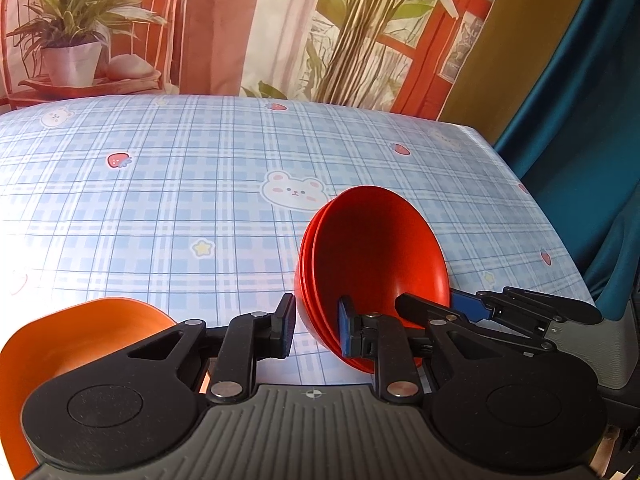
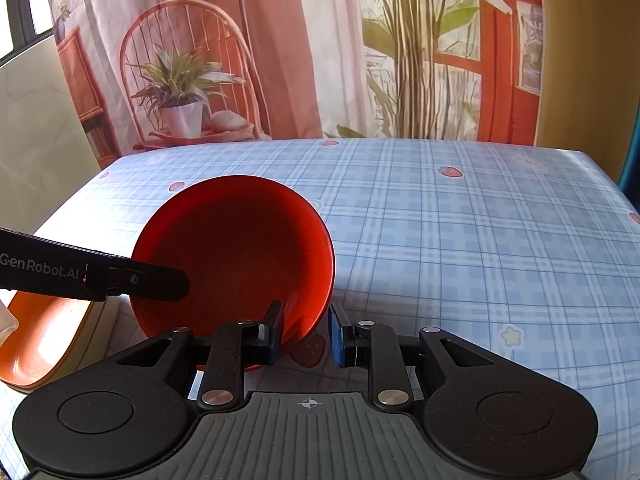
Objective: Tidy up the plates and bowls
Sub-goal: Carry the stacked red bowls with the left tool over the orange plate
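A stack of red bowls [image 1: 372,256] stands tilted on the checked tablecloth, its opening towards me; it also shows in the right wrist view [image 2: 240,256]. My left gripper [image 1: 314,330] is open, its jaws astride the stack's near rim, one finger inside. My right gripper [image 2: 304,334] is open too, its jaws astride the rim at the stack's right side; it shows in the left wrist view [image 1: 472,306]. An orange bowl [image 1: 64,352] sits at the near left, partly hidden by my left gripper; it also shows in the right wrist view [image 2: 44,340].
The table [image 1: 200,168] carries a blue checked cloth with bears and strawberries. Its right edge drops off by a teal curtain [image 1: 580,128]. A printed backdrop [image 2: 280,60] hangs behind the far edge.
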Action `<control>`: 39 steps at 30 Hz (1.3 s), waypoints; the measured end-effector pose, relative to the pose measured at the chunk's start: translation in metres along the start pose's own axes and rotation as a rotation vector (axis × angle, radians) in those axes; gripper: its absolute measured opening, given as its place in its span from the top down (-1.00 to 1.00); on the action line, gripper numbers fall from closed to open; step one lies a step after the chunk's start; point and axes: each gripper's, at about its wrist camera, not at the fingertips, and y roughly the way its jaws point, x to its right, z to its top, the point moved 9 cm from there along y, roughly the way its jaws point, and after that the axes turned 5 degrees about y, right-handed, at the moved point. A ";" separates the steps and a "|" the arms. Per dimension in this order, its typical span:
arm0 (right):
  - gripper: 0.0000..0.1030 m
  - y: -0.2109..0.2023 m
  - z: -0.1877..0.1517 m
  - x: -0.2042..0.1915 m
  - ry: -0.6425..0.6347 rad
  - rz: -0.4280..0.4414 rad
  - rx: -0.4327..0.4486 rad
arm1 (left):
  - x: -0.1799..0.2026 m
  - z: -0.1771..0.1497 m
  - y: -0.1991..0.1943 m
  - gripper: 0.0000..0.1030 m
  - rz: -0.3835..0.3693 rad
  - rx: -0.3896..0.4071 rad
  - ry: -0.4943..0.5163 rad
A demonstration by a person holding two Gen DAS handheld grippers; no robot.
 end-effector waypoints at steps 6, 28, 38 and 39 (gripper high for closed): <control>0.57 0.001 -0.002 0.000 0.005 0.005 -0.008 | -0.001 0.000 0.000 0.67 -0.010 0.007 -0.006; 0.66 -0.011 0.005 0.006 0.073 0.020 0.023 | 0.002 0.001 -0.007 0.69 -0.022 0.022 0.014; 0.66 -0.028 0.011 0.000 0.061 0.026 0.058 | 0.004 0.001 -0.023 0.69 -0.020 0.045 0.022; 0.66 -0.029 0.012 -0.001 0.059 0.027 0.060 | 0.004 0.000 -0.024 0.69 -0.019 0.046 0.022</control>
